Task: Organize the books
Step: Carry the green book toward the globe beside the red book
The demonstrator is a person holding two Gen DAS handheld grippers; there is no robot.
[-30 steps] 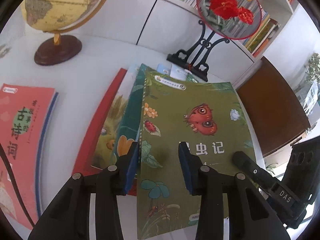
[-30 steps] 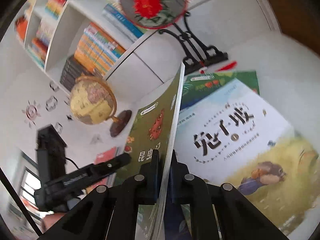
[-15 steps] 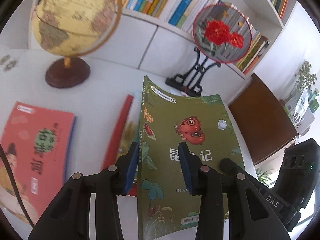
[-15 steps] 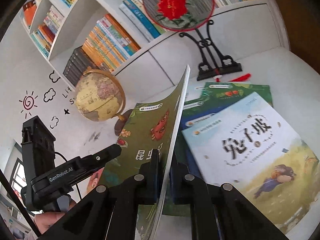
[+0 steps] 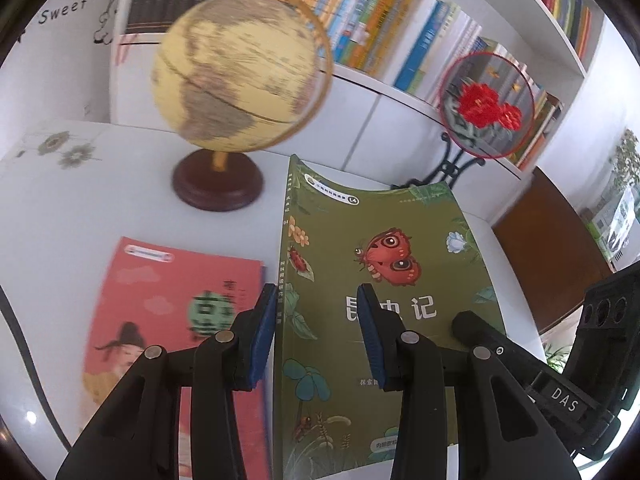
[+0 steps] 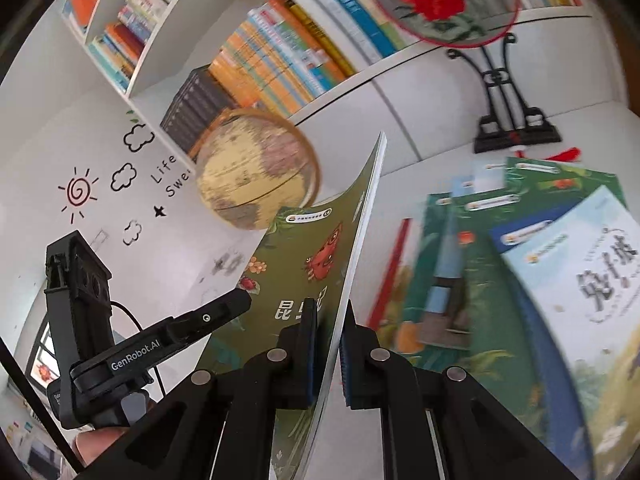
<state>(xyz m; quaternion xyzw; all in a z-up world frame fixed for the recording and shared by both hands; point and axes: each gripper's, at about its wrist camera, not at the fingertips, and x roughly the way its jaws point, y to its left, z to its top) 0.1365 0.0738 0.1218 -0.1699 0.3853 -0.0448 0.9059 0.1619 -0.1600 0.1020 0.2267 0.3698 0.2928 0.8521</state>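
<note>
Right gripper [image 6: 330,344] clamped on fore edge of green insect book [image 5: 384,280], lifted clear of table [image 5: 80,208], cover bowed; edge grip probably for carrying toward pink book [image 5: 176,320]

Left gripper [image 5: 316,332] open, pads straddling spine side, not pinching, likely ready to steady

Remaining books [image 6: 520,280] heaped at right, near fan stand [image 6: 516,136]

I count two grippers, left gripper [image 5: 316,332] and right gripper [image 6: 328,354]; one green book [image 5: 384,280] held up, one pink book [image 5: 172,320] flat, one globe [image 5: 240,72], one round embroidered fan [image 5: 486,104], and a loose pile of books [image 6: 520,280], number unclear.
</note>
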